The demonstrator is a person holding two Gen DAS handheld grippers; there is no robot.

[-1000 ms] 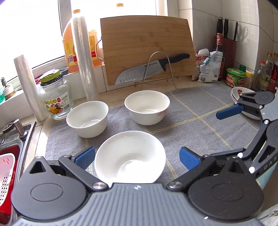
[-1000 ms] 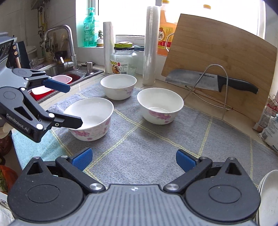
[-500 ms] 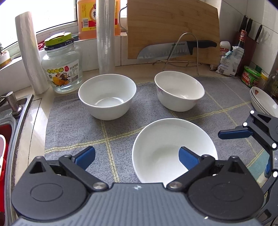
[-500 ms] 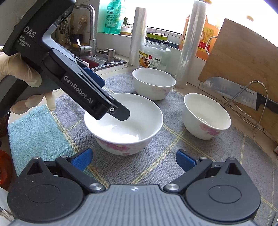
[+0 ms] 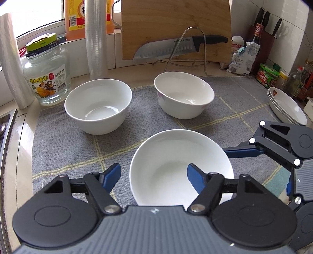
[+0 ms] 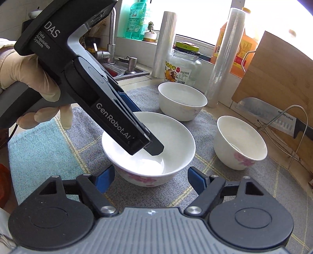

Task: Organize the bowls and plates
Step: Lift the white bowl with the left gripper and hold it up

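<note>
Three white bowls with pink flowers stand on a grey mat [image 5: 58, 140]. The near bowl [image 5: 176, 166] [image 6: 156, 140] is wide. My left gripper [image 5: 154, 173] is open over its left rim, one finger inside it and one outside. In the right wrist view the left gripper [image 6: 150, 146] reaches down into this bowl. My right gripper [image 6: 150, 175] is open and empty, just in front of the same bowl; it also shows in the left wrist view [image 5: 240, 151]. Two deeper bowls stand behind, left [image 5: 97, 105] [image 6: 182, 99] and right [image 5: 183, 95] [image 6: 240, 140]. Stacked plates [image 5: 287, 107] lie at far right.
A glass jar [image 5: 47, 72], film rolls [image 5: 95, 39], oil bottle [image 5: 76, 17], and a cutting board [image 5: 176, 25] with a knife [image 5: 176, 48] on a wire stand line the back. A sink [image 6: 125, 68] lies left; bottles, a knife block [image 5: 262, 35] and packets stand right.
Both grippers have moved in on the near wide bowl. My left gripper has lowered over its rim; my right gripper has swung left and closer to face it.
</note>
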